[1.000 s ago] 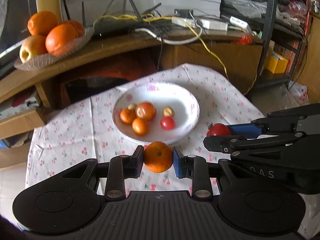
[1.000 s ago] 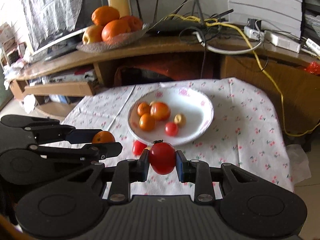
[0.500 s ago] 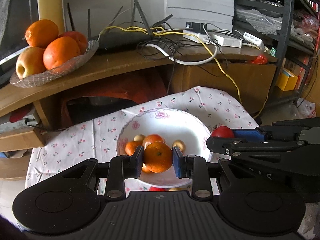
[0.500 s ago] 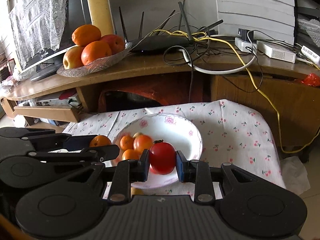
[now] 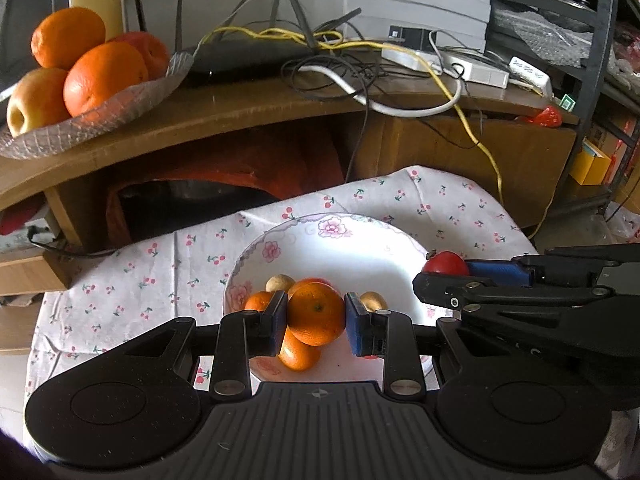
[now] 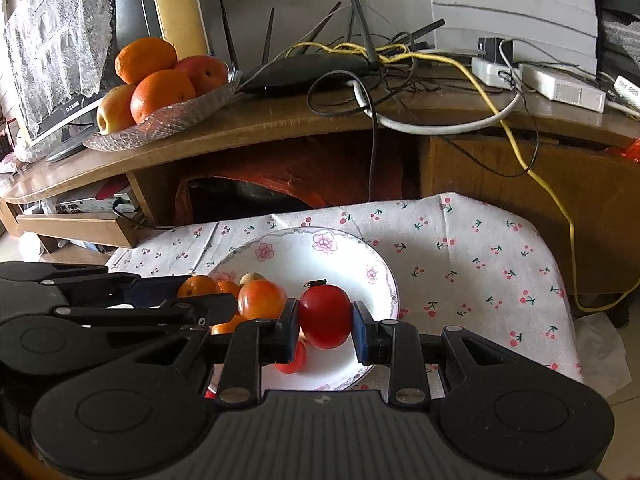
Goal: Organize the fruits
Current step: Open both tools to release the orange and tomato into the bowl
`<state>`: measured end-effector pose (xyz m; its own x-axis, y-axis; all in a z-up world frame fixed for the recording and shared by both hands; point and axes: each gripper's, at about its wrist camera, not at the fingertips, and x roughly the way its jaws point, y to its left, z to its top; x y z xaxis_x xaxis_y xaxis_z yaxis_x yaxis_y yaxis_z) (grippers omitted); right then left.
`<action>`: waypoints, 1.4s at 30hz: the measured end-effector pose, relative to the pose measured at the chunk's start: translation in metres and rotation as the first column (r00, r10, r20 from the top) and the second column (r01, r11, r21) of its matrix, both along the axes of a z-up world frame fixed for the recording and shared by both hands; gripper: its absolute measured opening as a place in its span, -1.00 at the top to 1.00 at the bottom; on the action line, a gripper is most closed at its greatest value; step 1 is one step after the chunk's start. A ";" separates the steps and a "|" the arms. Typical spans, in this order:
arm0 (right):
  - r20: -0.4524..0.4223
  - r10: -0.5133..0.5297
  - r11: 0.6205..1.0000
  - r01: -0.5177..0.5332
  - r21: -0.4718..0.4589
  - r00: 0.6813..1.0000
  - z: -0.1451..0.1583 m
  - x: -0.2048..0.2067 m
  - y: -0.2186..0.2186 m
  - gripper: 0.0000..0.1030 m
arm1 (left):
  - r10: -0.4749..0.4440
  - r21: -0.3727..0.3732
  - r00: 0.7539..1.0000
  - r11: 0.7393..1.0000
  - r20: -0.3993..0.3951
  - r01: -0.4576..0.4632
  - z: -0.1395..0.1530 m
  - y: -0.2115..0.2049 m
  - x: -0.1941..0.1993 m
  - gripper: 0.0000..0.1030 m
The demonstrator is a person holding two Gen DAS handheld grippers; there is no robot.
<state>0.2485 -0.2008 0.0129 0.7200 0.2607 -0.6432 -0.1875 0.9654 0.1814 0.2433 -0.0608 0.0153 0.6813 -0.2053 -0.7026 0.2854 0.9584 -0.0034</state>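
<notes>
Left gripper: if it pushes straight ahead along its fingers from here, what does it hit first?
The left gripper, shut on the orange, looks down over the white plate. Straight on, the orange would likely meet the small fruits piled there first, though depth is unclear.

Soft daylight fills both views, bright and even, with no hard shadows. The white plate [image 5: 352, 248] nearly washes out where light strikes its rim, and the floral cloth [image 6: 472, 248] reads pale. The recess under the wooden shelf [image 5: 248, 108] falls into deep shade, its contents hard to make out. Fisheye bending curves the shelf edge and stretches things at the frame borders; the corners darken to black. The black tool bodies show little surface detail. Focus is fair at centre, with slight softness on the glass fruit dish [image 6: 168, 124].
</notes>
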 end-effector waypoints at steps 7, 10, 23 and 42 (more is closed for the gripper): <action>-0.013 0.005 1.000 -0.005 -0.001 1.000 -0.008 0.012 0.002 0.42 | 0.018 -0.011 1.000 1.000 -0.019 -0.018 -0.007 0.003 0.009 0.29; -0.019 0.003 1.000 -0.003 0.005 1.000 -0.012 0.015 0.002 0.41 | 0.020 -0.012 0.999 1.000 -0.025 -0.021 -0.009 0.004 0.011 0.29; -0.046 -0.008 1.000 0.008 0.001 0.999 -0.024 0.021 0.001 0.40 | 0.012 -0.007 0.999 1.000 -0.040 -0.013 -0.015 0.002 0.011 0.26; -0.059 -0.026 0.998 0.030 0.064 0.998 -0.022 0.021 -0.006 0.38 | 0.049 -0.017 0.999 0.999 -0.025 -0.049 -0.011 0.007 0.011 -0.11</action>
